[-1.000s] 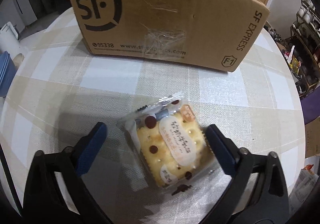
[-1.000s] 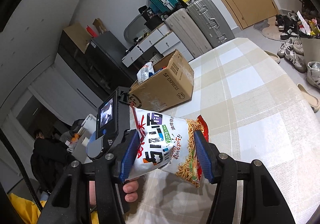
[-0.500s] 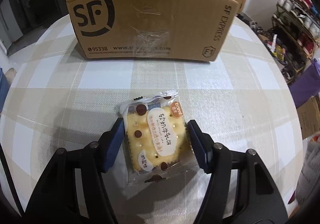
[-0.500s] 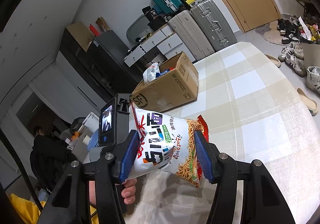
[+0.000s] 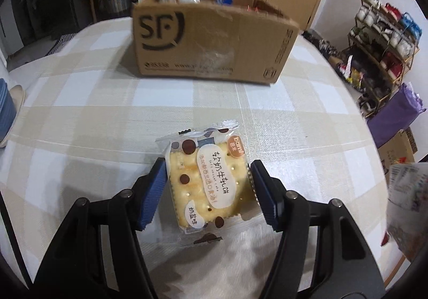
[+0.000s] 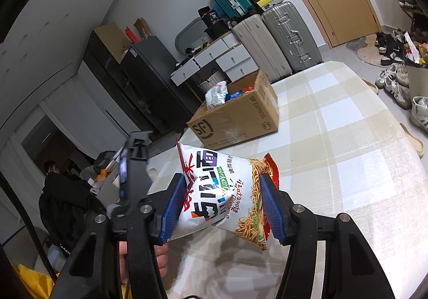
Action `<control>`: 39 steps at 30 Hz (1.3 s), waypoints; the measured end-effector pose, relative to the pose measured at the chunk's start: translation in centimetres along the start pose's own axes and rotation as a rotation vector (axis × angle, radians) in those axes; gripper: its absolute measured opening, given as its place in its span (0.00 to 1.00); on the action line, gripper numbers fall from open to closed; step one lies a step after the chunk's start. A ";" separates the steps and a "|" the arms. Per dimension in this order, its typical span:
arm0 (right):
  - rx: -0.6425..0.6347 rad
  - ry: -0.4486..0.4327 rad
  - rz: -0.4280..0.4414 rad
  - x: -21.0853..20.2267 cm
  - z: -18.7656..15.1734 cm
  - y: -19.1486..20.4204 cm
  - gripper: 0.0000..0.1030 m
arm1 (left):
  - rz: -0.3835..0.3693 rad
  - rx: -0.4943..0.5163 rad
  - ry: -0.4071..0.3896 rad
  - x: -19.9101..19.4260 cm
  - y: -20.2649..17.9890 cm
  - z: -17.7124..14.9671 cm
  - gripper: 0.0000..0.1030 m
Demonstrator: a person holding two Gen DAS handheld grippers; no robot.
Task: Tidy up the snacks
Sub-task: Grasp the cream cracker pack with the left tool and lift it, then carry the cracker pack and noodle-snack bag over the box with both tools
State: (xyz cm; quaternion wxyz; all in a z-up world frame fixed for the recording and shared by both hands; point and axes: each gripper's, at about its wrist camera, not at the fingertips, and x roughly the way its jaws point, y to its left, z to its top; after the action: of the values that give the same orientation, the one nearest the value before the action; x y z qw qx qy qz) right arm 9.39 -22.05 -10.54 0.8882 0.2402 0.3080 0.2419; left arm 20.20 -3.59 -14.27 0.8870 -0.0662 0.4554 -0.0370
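Note:
My left gripper (image 5: 207, 189) is shut on a clear-wrapped cracker pack (image 5: 207, 181) with brown dots, held above the checked tablecloth (image 5: 294, 117). Ahead stands an open brown SF Express box (image 5: 208, 42) with several snack bags inside. My right gripper (image 6: 220, 208) is shut on a white noodle snack bag (image 6: 222, 192) and holds it in the air over the table. The box (image 6: 235, 120) lies beyond it in the right wrist view. The noodle bag shows blurred at the right edge of the left wrist view (image 5: 406, 202).
The left hand-held device (image 6: 131, 178) sits left of the noodle bag. Suitcases (image 6: 272, 37) and drawers stand behind the table. A shoe rack (image 5: 382, 42) and a purple bag (image 5: 396, 114) are at the right, with shoes (image 6: 396, 82) on the floor.
My left gripper closed on the cracker pack and lifted it off the cloth, drawing back from the box. My right gripper kept the noodle bag and shifted slightly.

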 end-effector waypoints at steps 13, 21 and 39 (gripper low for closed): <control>0.019 0.024 0.048 -0.3 -1.4 2.9 0.55 | -0.042 0.008 -0.175 -11.1 5.6 -1.9 0.59; -0.009 0.041 0.063 1.1 -1.4 4.8 0.55 | -0.041 0.018 -0.262 -17.0 8.2 -3.4 0.59; -0.118 0.029 0.073 5.2 8.4 6.3 0.56 | -0.081 0.027 -0.299 -19.5 10.5 1.9 0.59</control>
State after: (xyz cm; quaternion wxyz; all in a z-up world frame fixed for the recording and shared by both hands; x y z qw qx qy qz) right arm 16.81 -16.58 -3.29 0.8868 0.1950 0.2973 0.2952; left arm 10.42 9.41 0.91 0.9435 -0.0774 0.3148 -0.0685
